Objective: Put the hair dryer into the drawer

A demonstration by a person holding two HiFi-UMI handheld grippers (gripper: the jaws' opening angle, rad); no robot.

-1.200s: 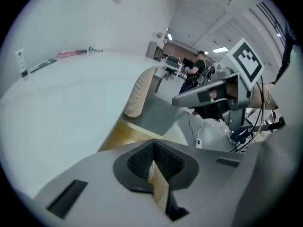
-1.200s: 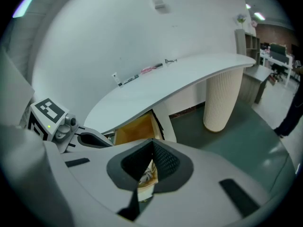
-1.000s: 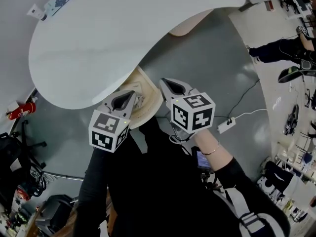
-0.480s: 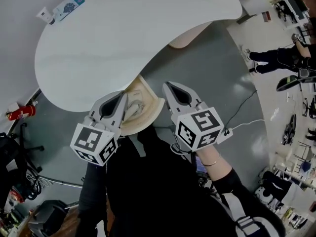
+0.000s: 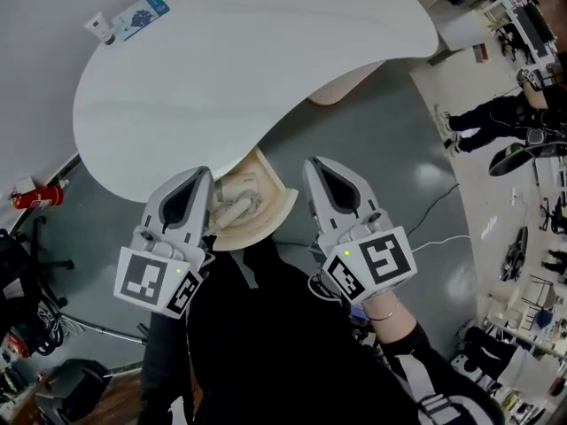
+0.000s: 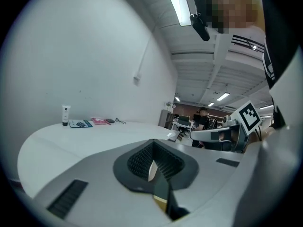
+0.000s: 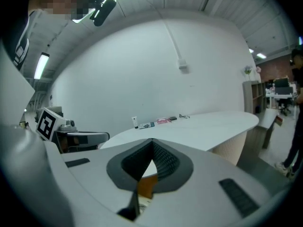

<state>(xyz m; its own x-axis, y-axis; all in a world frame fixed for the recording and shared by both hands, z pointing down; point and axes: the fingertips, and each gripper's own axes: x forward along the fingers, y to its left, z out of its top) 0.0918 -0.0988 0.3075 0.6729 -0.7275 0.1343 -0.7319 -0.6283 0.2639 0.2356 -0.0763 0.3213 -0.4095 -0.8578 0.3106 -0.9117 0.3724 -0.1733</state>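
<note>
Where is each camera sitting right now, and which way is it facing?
Head view: on the person's head, facing steeply down at the white table, the open drawer, the left gripper, the right gripper and the person's dark torso.
Left gripper view: on the left gripper, facing level across the table over its shut fingers; right gripper and torso at right.
Right gripper view: on the right gripper, facing across the table over its fingers; left gripper at left.
Shared: both gripper views show the tube by the wall.
</note>
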